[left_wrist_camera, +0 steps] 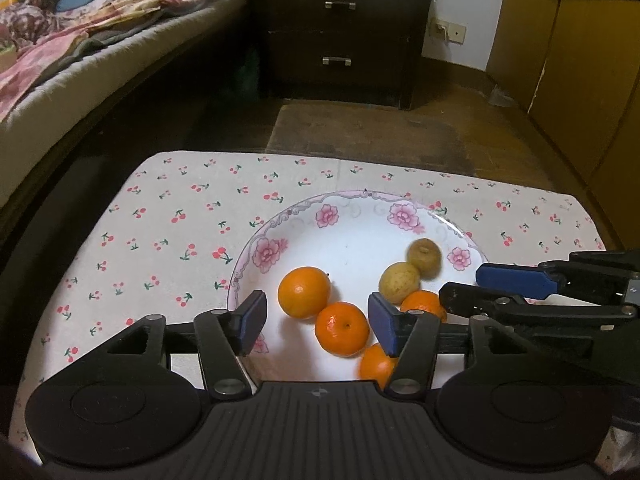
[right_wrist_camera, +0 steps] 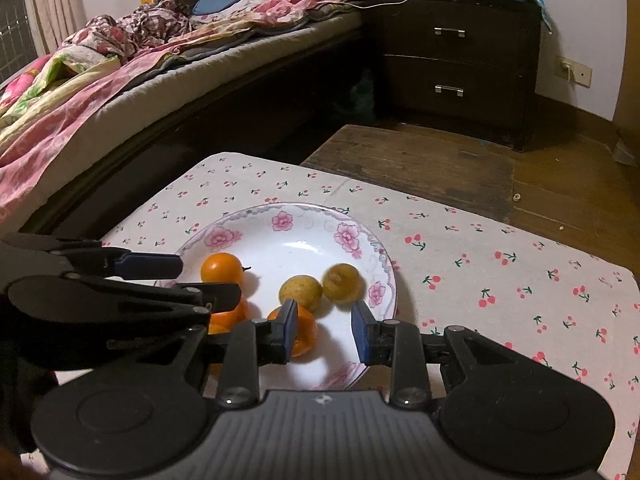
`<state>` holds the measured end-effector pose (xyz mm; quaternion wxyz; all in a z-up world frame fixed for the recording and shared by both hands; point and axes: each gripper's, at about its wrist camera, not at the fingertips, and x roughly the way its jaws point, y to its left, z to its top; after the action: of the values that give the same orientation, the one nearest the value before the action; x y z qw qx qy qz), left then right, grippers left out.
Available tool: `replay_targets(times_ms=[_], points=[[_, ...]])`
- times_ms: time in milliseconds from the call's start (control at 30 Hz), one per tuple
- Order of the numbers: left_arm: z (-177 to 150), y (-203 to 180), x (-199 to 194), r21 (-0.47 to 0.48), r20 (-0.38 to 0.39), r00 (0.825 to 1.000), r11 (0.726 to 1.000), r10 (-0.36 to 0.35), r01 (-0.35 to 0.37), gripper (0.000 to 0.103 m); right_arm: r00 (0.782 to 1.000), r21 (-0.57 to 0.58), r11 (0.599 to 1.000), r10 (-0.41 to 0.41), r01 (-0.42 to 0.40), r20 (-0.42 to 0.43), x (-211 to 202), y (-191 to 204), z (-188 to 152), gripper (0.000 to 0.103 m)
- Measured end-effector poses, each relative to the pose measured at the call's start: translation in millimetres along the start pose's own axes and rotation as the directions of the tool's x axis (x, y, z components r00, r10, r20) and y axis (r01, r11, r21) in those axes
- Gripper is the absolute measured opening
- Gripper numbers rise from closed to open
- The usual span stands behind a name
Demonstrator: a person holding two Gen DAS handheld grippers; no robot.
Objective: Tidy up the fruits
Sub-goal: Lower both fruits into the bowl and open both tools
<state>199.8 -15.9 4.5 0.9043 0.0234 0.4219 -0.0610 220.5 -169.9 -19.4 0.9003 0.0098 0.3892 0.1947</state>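
Nearest me, my left tool (left_wrist_camera: pixel 318 322) stands apart, clamping nothing, over a mandarin (left_wrist_camera: pixel 341 329) at the plate's (left_wrist_camera: pixel 256 248) six o'clock: light, round, roll-prone, best pinched gently across its middle.

A home bedroom: unmade bed (right_wrist_camera: pixel 168 52), dark nightstand (right_wrist_camera: pixel 456 60), wooden floor (right_wrist_camera: pixel 420 160).

I see a white plate (left_wrist_camera: pixel 256 264) rimmed with pink flowers and grey scrollwork, on a white tablecloth (left_wrist_camera: pixel 168 216) printed with small red cherries. My view shows bright orange tangerines (left_wrist_camera: pixel 341 328) and two dull yellow-green fruits (left_wrist_camera: pixel 399 282). Gripper pads (left_wrist_camera: pixel 382 322) are blue on black fingers; the nightstand (left_wrist_camera: pixel 340 32) is dark brown.
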Motion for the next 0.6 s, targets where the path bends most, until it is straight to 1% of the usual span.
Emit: replay_targets(times_ms=[167, 600], points=[[-1, -3, -9, 0.018, 0.02, 1.0, 1.0, 0.021, -0.022, 0.065, 1.0, -0.003, 1.0, -0.002, 0.002, 0.005, -5, 3, 0, 0.035], [-2, -7, -30, 0.031, 0.056, 0.997, 0.998, 0.045, -0.047, 0.068, 0.999, -0.017, 1.0, -0.025, 0.026, 0.034, -27, 13, 0, 0.035]])
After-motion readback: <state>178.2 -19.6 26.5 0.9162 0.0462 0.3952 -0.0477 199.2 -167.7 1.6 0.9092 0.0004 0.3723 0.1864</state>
